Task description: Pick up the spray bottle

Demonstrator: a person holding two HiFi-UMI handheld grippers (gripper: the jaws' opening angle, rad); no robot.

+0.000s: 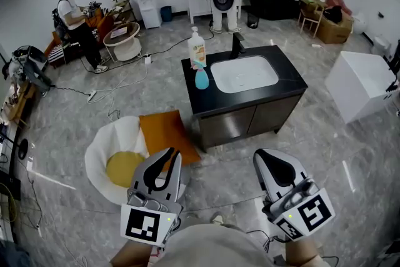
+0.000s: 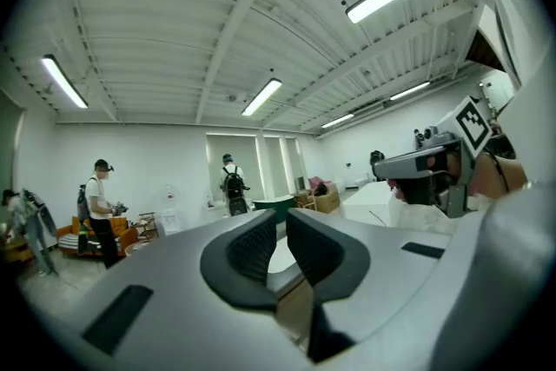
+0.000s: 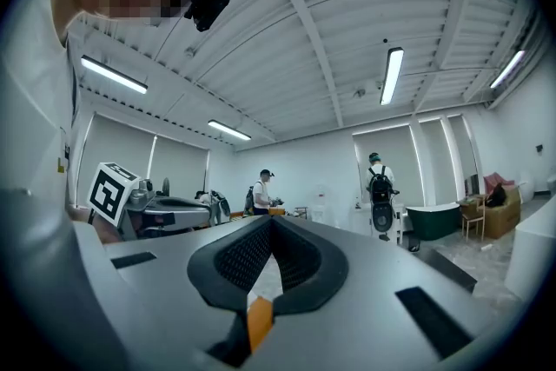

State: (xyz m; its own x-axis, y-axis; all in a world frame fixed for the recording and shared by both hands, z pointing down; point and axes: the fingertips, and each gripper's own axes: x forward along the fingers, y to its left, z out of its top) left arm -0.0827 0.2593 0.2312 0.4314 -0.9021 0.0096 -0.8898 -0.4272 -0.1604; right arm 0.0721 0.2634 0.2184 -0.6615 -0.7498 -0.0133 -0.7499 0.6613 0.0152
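- The left hand-held gripper (image 1: 167,159) and right hand-held gripper (image 1: 269,161) are low by the person's body. Each has its jaws pressed together on nothing. If they arrive shut, they would likely knock the bottle rather than take it.
- A white seat (image 1: 94,159) with an orange cushion (image 1: 164,133) lies on the floor between the person and the counter (image 1: 212,100), so it could catch a foot on the approach.
- The spray bottle (image 1: 201,78), which I take to be the low blue one, stands near the counter's left edge, well apart from both grippers. A nudge could tip it off.
- A taller labelled bottle (image 1: 197,48) stands just behind it and could be grabbed or toppled by mistake.
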